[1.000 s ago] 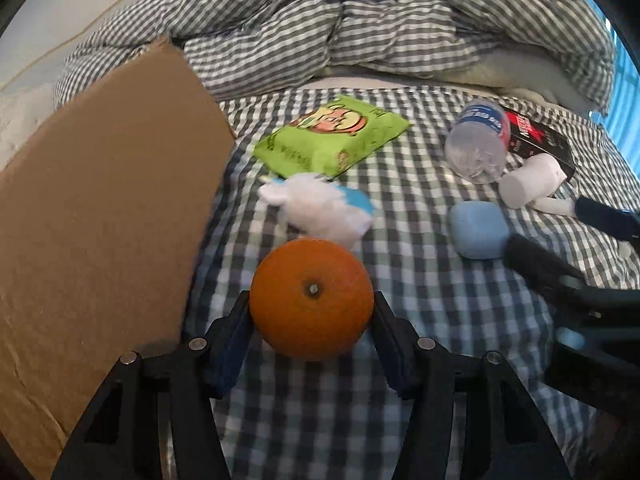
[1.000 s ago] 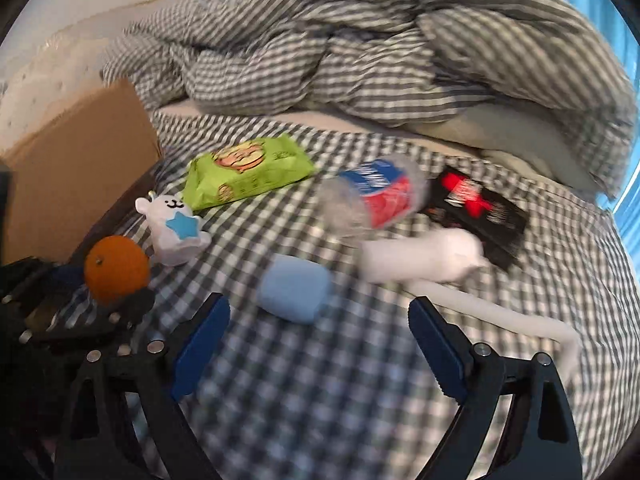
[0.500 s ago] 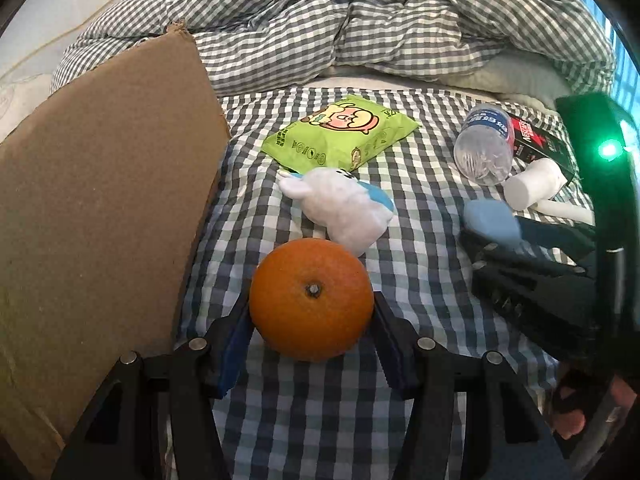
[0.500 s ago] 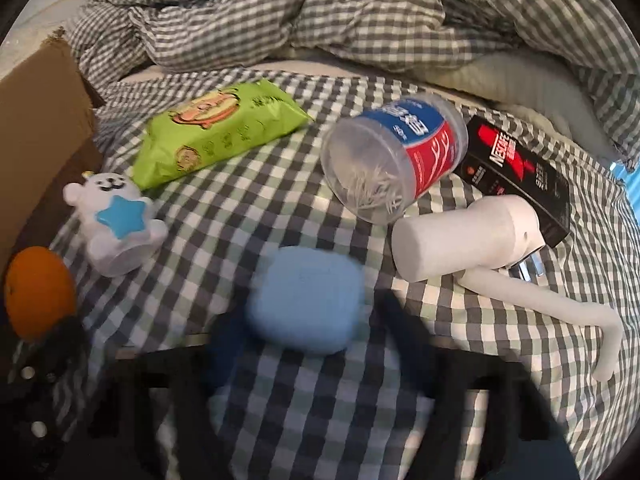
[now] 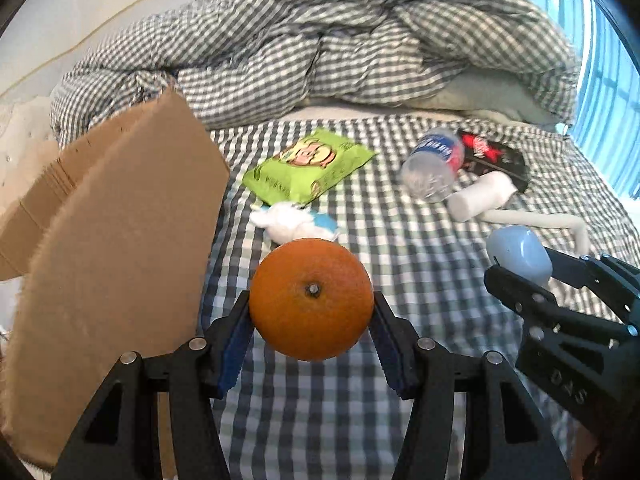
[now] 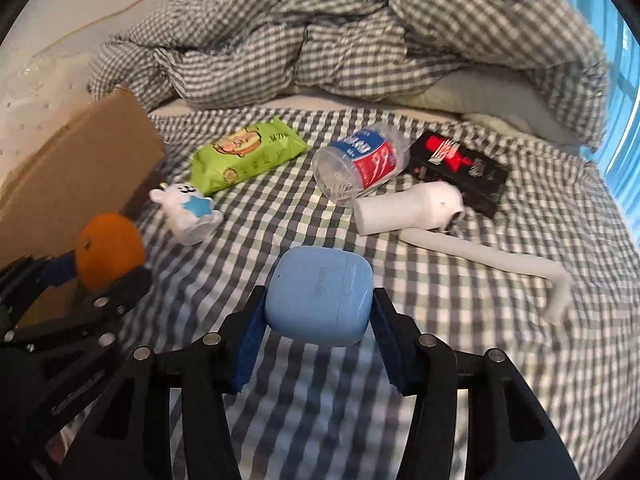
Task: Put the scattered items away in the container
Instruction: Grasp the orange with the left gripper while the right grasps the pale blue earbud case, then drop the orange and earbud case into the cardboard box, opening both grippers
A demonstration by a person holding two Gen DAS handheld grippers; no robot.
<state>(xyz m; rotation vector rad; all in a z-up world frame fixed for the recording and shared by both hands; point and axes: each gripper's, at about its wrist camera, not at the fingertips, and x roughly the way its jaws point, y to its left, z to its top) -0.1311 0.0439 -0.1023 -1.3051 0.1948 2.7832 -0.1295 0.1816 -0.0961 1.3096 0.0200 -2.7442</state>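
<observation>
A bed covered in a grey-and-white checked sheet (image 6: 420, 380) fills the view — a rumpled checked duvet (image 6: 360, 40) heaped at its far end. A pale cream wall (image 5: 100, 8) stands behind; blue daylight — a window (image 5: 600, 92) — glows at right.

Brown cardboard box flap (image 5: 120, 248) walls off the left. Checked bedsheet (image 5: 400, 300) lies bare down the middle, between green snack packet (image 5: 308, 166), white plush toy (image 5: 288, 222) and clear plastic jar (image 6: 360, 168), white charger with cable (image 6: 412, 210). Rumpled checked duvet (image 5: 320, 60) blocks the far side.
</observation>
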